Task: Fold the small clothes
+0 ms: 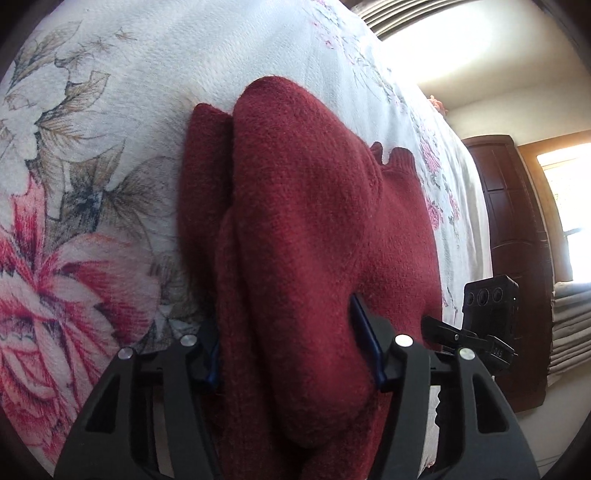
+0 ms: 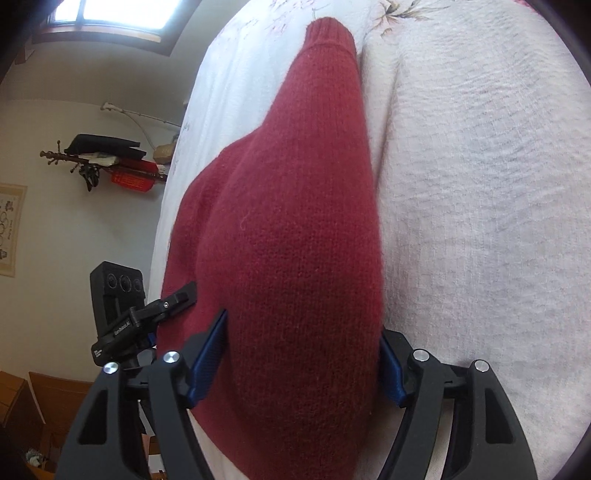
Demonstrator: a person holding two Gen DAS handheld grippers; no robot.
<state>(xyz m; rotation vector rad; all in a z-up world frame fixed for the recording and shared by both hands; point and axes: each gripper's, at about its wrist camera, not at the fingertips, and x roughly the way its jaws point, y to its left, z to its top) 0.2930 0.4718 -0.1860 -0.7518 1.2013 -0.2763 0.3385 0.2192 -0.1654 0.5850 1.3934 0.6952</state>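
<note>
Floral bedspread (image 1: 92,155) fills both views, bright window far behind. Dark red knitted sweater (image 1: 306,206) lies on it, bunched, layers doubled over; ribbed cuff (image 2: 328,33) points far. Left gripper (image 1: 291,339) straddles thick wad of knit, blue pads pressed to both sides, holding it. Right gripper (image 2: 306,354) same, pads clamped on sweater bulk near camera. Judgement: fold partway, layers stacked but lumpy; flattening and final fold left.

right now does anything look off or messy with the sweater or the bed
Nothing damaged or spilled. The red sweater is bunched thick between the fingers of both the left gripper and the right gripper, with uneven layers rather than a flat fold. The floral bedspread has a crease beside the sleeve cuff.
</note>
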